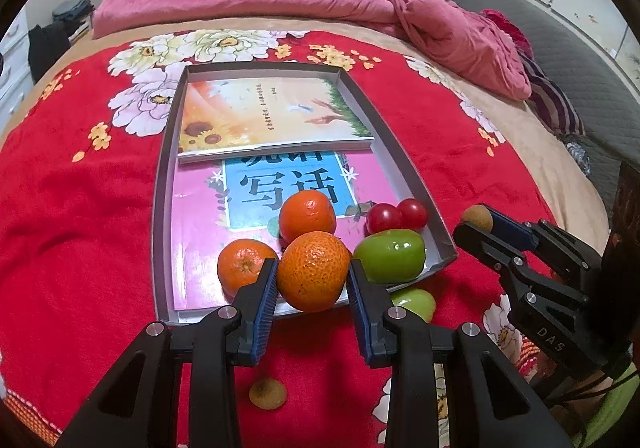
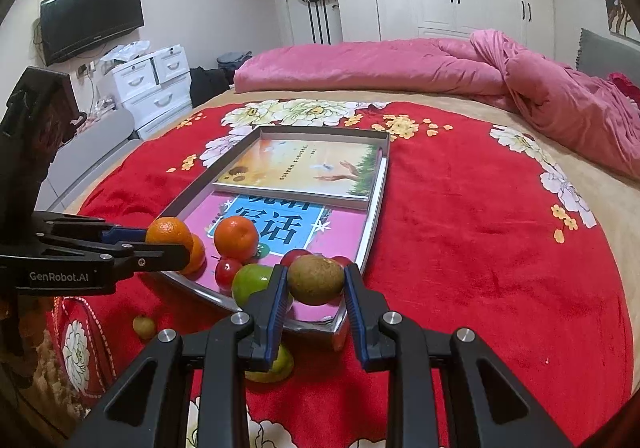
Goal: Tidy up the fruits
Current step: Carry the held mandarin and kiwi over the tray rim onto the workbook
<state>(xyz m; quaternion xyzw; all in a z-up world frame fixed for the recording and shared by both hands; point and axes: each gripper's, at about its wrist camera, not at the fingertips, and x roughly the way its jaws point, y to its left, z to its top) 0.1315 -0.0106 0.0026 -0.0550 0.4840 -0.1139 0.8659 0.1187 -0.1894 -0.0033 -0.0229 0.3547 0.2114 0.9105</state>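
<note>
1. Two grippers are loaded at once: the left gripper (image 1: 313,275) is clamped on a mandarin (image 1: 313,271) and the right gripper (image 2: 316,280) is clamped on a kiwi (image 2: 316,279), both hovering at the near end of the tray (image 1: 163,208).
2. Crowding is the main risk. Two mandarins (image 1: 307,220), two tomatoes (image 1: 384,217) and a green fruit (image 1: 390,256) already sit bunched at that end, so a fruit dropped onto the pile would likely roll off.
3. Rolling out looks easy: the tray rim is low, and the bottom is lined with slick books (image 1: 272,116). Its near right corner (image 2: 336,322) seems to ride up on the soft bedspread (image 1: 80,208), so the floor may tilt.
4. Collision is possible too, since the grippers sit near each other over the same end; releasing one at a time would be safer.
5. Squeezing could bruise the kiwi, which looks soft-skinned.
6. Strays remain on the bedspread: a second green fruit (image 1: 416,302) touching the tray's near edge and a small brown fruit (image 1: 267,393) beneath the left gripper. Either could be nudged further away.
7. Looks: the held mandarin is round, bright orange and dimpled; the kiwi is oval, dull brown and fuzzy.
</note>
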